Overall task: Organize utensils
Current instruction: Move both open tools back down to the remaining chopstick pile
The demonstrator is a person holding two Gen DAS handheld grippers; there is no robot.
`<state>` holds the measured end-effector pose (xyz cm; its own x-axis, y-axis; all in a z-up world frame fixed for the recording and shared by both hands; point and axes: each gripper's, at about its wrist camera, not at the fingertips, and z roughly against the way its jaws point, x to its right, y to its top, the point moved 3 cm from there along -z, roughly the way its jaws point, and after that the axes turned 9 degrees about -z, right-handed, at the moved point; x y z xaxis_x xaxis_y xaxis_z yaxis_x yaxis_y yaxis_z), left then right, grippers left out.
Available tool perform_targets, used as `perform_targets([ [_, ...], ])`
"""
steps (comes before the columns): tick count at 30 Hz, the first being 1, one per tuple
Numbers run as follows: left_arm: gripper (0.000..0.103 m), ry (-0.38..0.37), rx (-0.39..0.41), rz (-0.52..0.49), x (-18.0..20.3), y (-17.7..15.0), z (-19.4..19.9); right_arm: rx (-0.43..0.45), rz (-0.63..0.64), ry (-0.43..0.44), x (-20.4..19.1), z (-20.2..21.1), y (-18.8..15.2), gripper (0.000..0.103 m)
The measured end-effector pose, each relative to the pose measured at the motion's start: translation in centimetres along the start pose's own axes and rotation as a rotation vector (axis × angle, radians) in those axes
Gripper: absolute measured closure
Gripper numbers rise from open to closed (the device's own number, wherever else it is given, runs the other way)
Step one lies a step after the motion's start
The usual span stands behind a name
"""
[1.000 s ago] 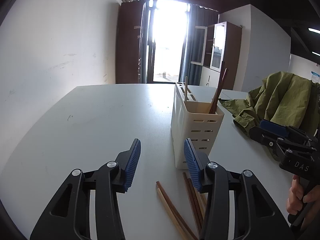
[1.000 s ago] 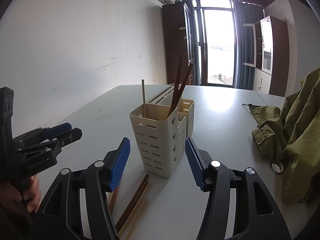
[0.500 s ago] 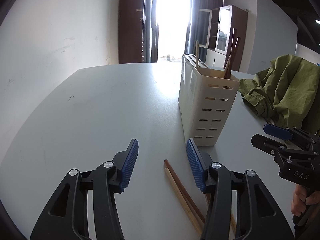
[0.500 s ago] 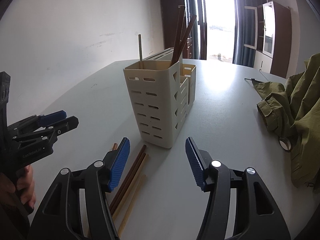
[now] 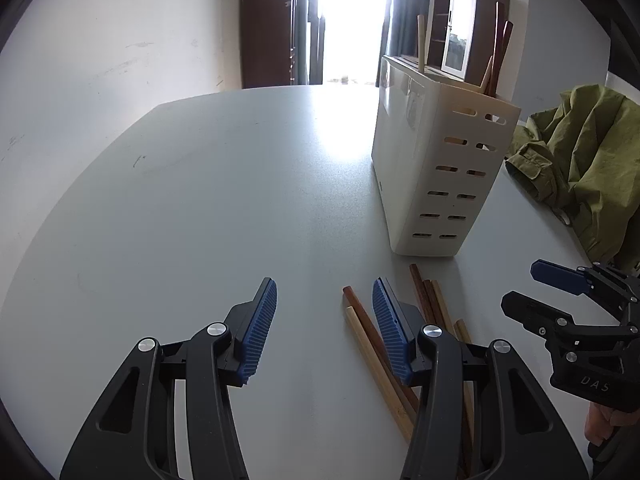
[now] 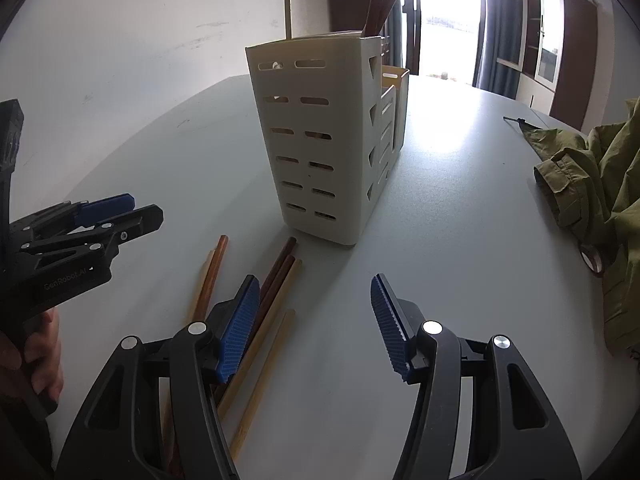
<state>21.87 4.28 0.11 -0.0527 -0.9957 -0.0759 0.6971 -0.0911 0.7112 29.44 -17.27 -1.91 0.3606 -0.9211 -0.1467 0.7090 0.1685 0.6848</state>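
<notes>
Both tools – left (image 5: 324,312), right (image 6: 316,312) – apart, empty, above chopsticks (image 6: 276,280).

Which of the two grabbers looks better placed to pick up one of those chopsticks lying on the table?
Probably left. The left gripper has its right finger already over the chopsticks; the right gripper mostly faces bare table.

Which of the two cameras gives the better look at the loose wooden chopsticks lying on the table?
The right wrist view: the loose wooden chopsticks fan out in front of the holder, mostly uncovered. In the left wrist view, that gripper's own finger hides much of them.
</notes>
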Motion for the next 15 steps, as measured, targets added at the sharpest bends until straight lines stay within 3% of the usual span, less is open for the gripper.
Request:
perform_targets([
  [15, 0.053, -0.017, -0.097, -0.014, 0.2, -1.1, -2.8, -0.107, 0.040, -0.028, -0.7, -2.4, -1.7, 0.045],
])
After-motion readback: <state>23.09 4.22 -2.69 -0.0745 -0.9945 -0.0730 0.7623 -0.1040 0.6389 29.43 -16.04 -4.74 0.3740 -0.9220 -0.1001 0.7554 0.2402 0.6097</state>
